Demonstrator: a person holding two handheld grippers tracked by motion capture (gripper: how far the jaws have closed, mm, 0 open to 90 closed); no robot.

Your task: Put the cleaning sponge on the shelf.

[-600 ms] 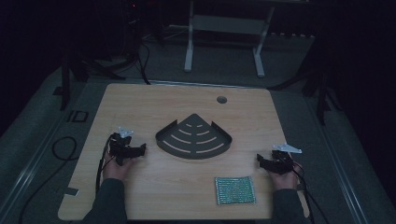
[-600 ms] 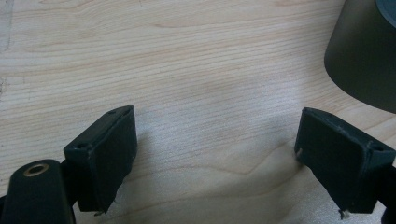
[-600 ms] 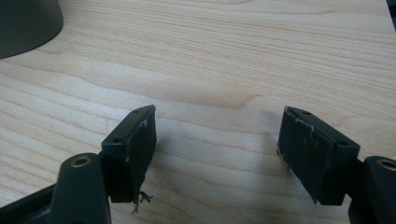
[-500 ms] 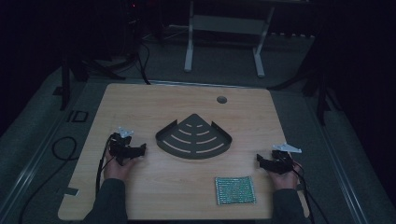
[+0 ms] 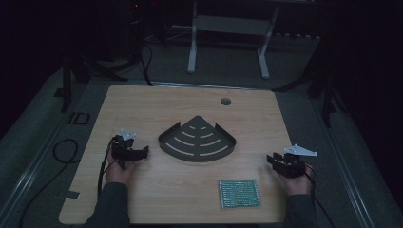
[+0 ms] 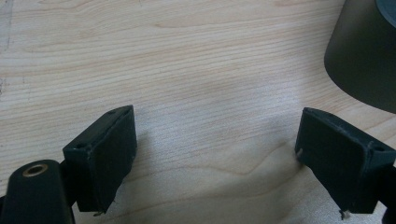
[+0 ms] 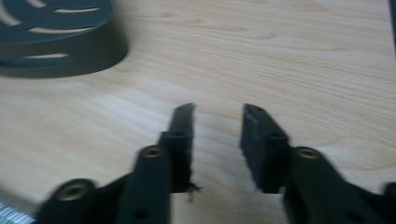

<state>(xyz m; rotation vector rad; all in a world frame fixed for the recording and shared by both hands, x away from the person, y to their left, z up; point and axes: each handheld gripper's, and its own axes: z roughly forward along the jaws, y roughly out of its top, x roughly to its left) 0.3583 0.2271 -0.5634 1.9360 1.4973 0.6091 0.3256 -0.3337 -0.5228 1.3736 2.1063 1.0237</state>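
A dark quarter-round shelf with curved slots lies flat at the middle of the wooden table. To its left my left gripper rests on the table, pointing at the shelf. Its jaws stand wide open over bare wood, and the shelf's rim is at the upper right. My right gripper is near the table's right edge, pointing left. There is a narrow gap between its jaws and nothing in it. The shelf lies ahead of it to the left.
A green patterned pad lies near the front edge, left of the right hand. A round cable hole is at the table's far side. A white stand is behind the table, and cables run on the floor at left.
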